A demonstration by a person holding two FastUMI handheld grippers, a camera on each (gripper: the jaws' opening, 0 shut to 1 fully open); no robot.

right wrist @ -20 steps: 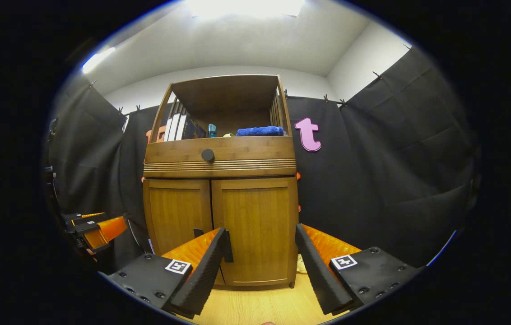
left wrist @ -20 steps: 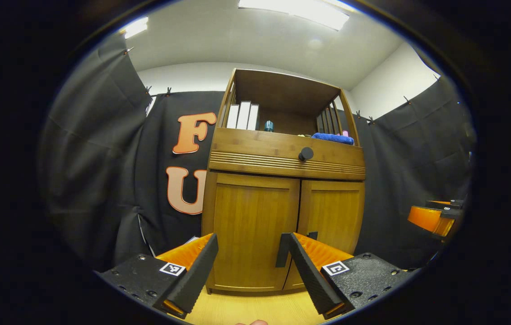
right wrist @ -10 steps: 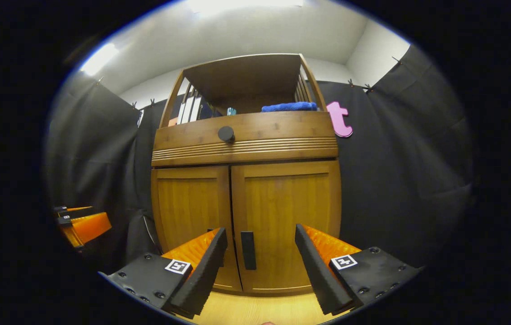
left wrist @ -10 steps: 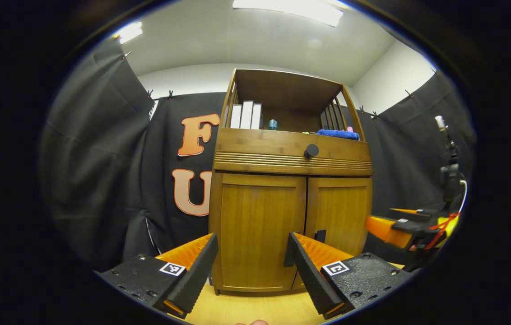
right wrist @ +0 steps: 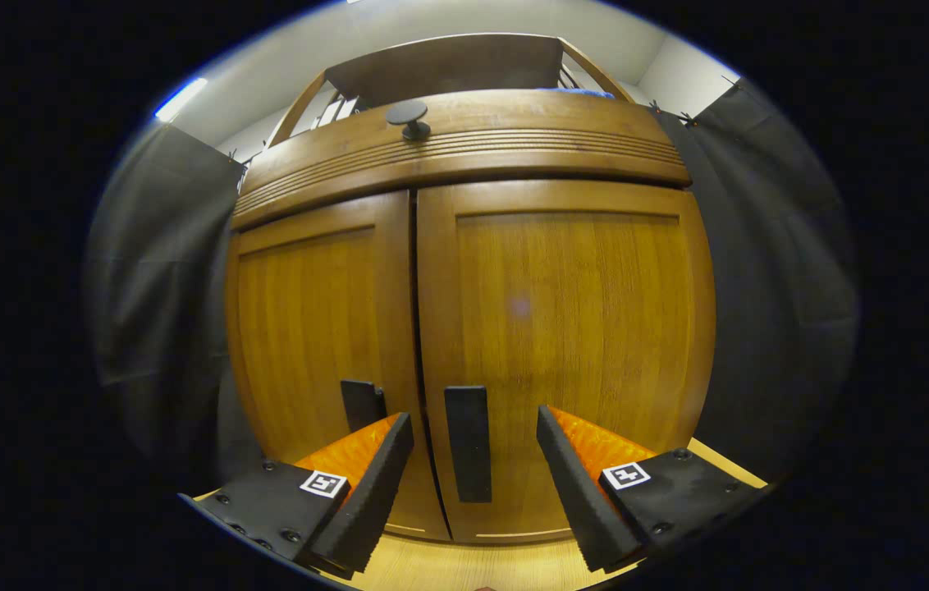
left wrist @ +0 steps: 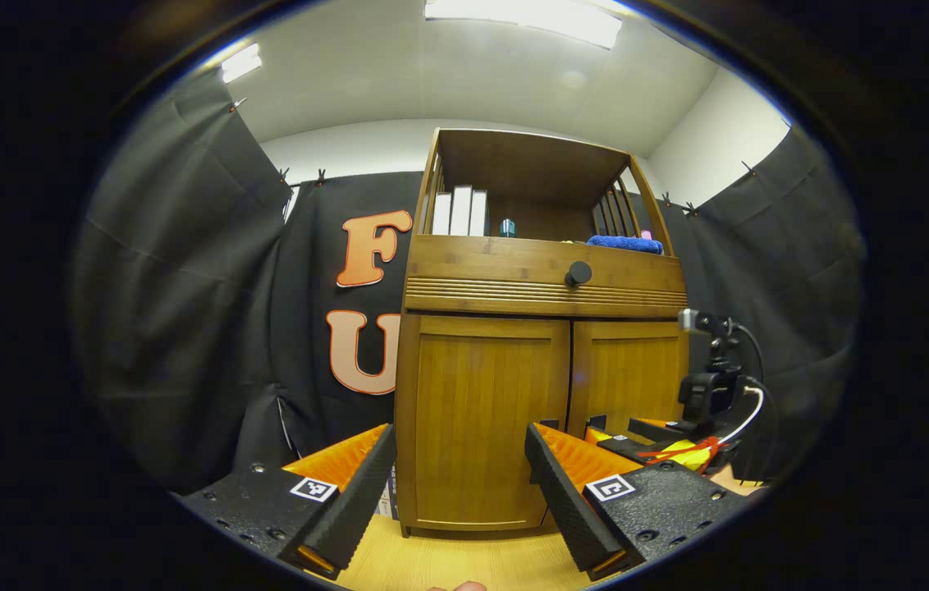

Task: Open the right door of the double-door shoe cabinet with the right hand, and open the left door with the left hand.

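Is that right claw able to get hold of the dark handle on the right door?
Probably yes. The right claw is open, and the right door's handle stands upright between its fingers with nothing in front of it. The door is shut.

You are seeing no readable text, brand or number; square black-and-white marker tags [right wrist: 323, 483] are sitting on the gripper bodies, carrying patterns, not words.
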